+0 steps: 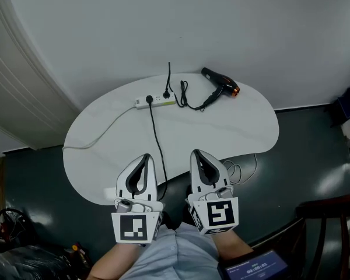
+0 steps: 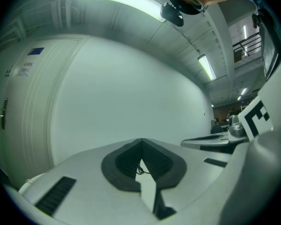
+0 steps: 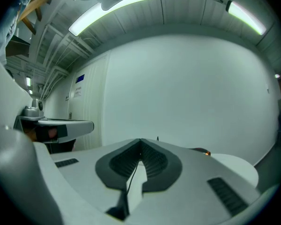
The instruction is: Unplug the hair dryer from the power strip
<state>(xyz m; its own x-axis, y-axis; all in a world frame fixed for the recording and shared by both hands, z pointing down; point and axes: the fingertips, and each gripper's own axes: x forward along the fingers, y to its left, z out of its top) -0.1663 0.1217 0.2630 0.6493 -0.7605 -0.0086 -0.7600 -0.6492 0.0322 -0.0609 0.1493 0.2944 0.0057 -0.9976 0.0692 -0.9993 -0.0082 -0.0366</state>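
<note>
The hair dryer (image 1: 221, 84) is lying at the far edge of the white table (image 1: 233, 130), well ahead of both grippers and off to the right of the right one, its copper-tipped nozzle pointing right. In the right gripper view only that glowing tip (image 3: 206, 152) is peeking over the right jaw.

At the far left, a white lead (image 1: 99, 134) is trailing from the table's left edge up to the power strip (image 1: 156, 101), which is sitting far ahead of the left gripper (image 1: 144, 156). That gripper is hovering level over the table's near edge with its jaws closed tip to tip and nothing held between them; its own view shows the tips meeting (image 2: 141, 142).

Two black plugs are sitting in the strip. From the left plug (image 1: 149, 100) a black cable (image 1: 158, 147) is running back towards the person, passing between the two grippers. The right plug (image 1: 166, 93) is standing just beside the looped cord (image 1: 186, 98) that is leading to the hair dryer's handle; whether that cord ends in this plug cannot be told.

The right gripper (image 1: 198, 153) is hovering level beside the left one, close but apart, jaws pressed together (image 3: 140, 142) and gripping nothing.
</note>
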